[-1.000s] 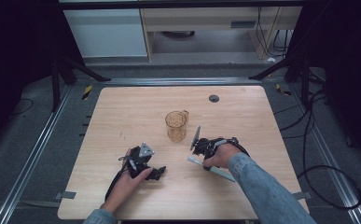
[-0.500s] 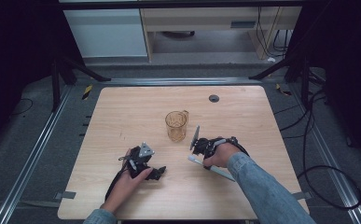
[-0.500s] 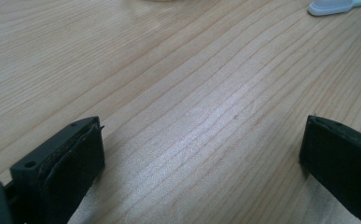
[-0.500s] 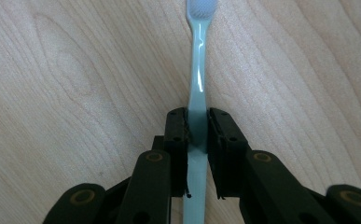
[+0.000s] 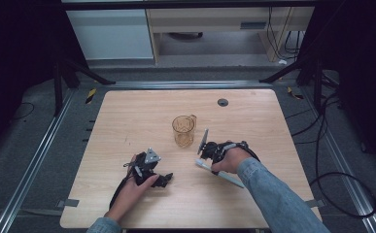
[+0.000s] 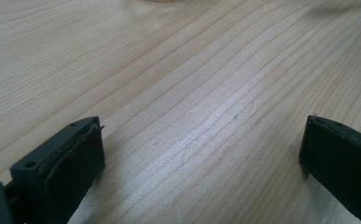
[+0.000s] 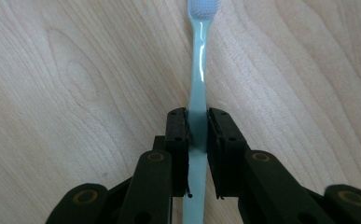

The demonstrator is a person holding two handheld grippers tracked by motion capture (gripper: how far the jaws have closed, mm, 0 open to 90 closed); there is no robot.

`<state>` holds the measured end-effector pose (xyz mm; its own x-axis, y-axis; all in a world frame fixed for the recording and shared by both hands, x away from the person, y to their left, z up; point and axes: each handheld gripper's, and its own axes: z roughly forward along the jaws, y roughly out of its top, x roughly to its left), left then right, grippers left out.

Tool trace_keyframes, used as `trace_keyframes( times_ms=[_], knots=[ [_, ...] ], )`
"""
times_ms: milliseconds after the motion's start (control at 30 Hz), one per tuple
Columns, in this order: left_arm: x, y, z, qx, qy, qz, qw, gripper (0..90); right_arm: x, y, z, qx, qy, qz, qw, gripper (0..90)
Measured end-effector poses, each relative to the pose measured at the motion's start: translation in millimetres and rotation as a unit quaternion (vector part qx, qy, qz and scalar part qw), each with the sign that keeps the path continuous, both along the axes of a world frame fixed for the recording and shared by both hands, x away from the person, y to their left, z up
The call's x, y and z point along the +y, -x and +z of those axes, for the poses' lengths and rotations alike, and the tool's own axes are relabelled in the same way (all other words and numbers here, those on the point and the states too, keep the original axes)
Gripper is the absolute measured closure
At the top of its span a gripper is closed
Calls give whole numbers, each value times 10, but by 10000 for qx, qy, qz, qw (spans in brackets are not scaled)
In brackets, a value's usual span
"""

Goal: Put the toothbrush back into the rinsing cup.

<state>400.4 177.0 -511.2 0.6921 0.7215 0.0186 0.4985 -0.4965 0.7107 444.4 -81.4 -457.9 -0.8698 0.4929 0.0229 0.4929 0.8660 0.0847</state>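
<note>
A pale blue-green toothbrush point(image 7: 199, 70) lies flat on the wooden table point(image 5: 127, 121), bristle head pointing away from my right gripper point(image 7: 197, 126). That gripper is shut on the handle, its pads pressing both sides. In the high view the right gripper point(image 5: 209, 162) sits low on the table right of centre, with the toothbrush point(image 5: 231, 179) running under the hand. My left gripper point(image 5: 162, 180) rests on the table at the front left. Its jaws stand wide open in the left gripper view point(image 6: 201, 135), with bare wood between them.
A clear amber measuring cup point(image 5: 183, 130) stands upright near the table's middle, just left of and beyond the right gripper. A small black round grommet point(image 5: 223, 102) sits toward the far edge. Dark floor, rails and cables surround the table.
</note>
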Motion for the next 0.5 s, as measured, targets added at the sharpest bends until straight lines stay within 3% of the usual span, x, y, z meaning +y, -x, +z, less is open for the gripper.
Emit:
trace_keyframes(
  times_ms=[233,367,500],
  knots=[
    [0,0,0,1,2,1,10000,0,-83,-47,119,-174,-292,-242,9991,789],
    [0,0,0,1,0,0,10000,0,-131,-78,195,-263,-586,-368,9973,789],
    [0,0,0,1,0,0,10000,0,-163,-109,262,-440,-725,-451,9954,790]
  ],
)
